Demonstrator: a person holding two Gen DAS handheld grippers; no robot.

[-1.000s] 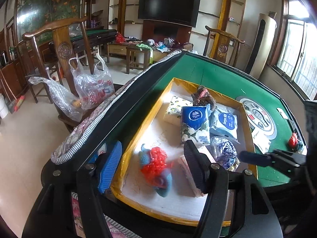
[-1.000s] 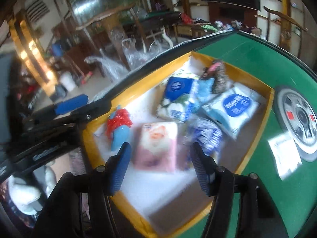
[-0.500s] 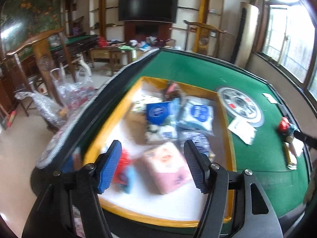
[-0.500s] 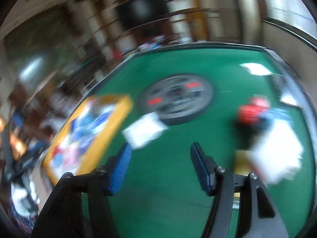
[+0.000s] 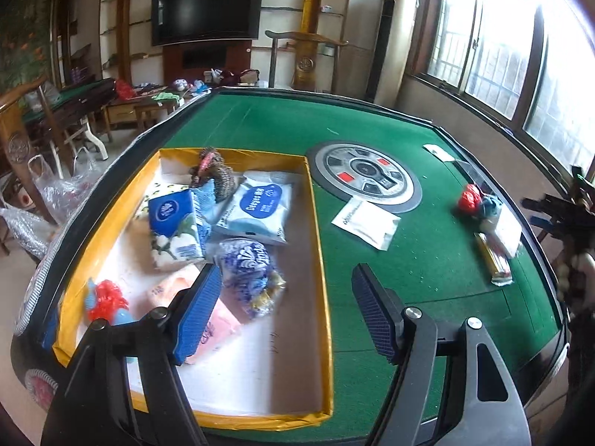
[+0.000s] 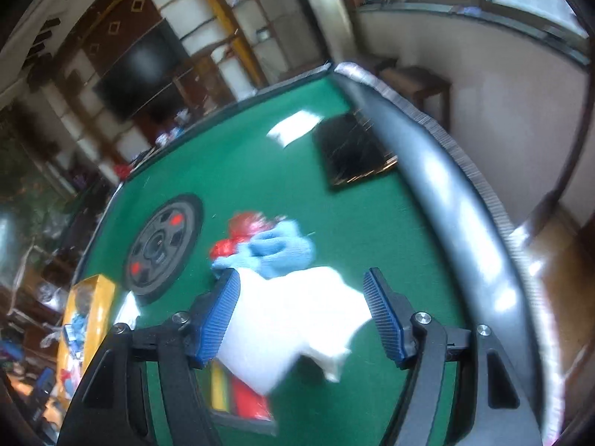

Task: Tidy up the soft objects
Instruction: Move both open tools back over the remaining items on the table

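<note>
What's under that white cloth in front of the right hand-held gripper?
Under the white cloth a yellow-and-red packet pokes out at its near edge. The rest of the packet is covered.

Green felt table (image 5: 282,130); yellow-rimmed tray (image 5: 318,223); white cloth (image 6: 293,319); blue-padded jaws (ribbed).

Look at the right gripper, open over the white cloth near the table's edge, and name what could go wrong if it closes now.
1. The white cloth overlaps the blue and red toy, so the right gripper might drag both along.
2. The cloth also covers part of a yellow and red packet, which could be pulled with it.
3. This view is blurred, so the grip may land off centre.
</note>
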